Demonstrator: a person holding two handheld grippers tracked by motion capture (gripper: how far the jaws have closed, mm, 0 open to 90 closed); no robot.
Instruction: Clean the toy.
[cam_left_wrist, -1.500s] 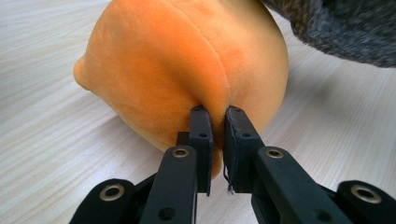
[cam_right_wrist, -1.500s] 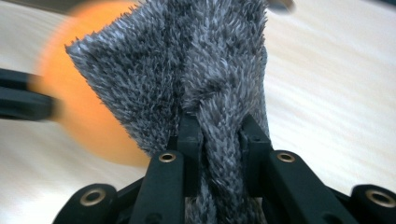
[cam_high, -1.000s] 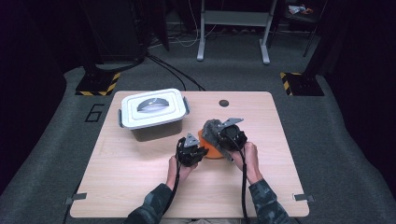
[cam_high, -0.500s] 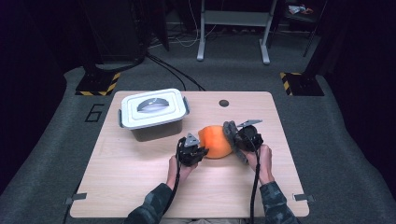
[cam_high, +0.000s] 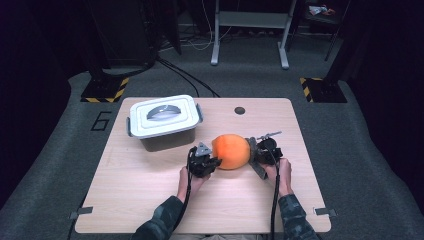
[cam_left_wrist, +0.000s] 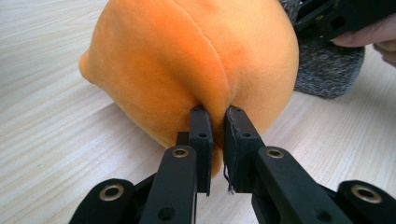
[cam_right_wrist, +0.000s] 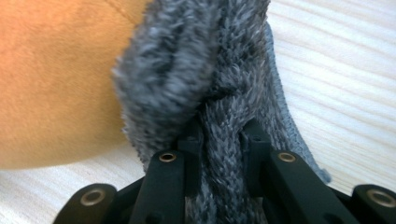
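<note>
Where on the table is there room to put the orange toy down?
Bare wood lies along the table's near left, below the box, and along the right edge beyond the right gripper. The far right corner by the small dark hole is free too. The middle is crowded: toy, left gripper and box.

plush ball (cam_high: 231, 151) on table (cam_high: 150, 200) | lidded box (cam_high: 162, 119) behind-left (apart)

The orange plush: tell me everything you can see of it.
The orange plush is a rounded, velvety soft thing with stitched seams, lying on the wooden table. A grey fuzzy knit piece sits at its right end. The left gripper pinches a fold of its orange fabric; the right gripper clamps the grey knit.
</note>
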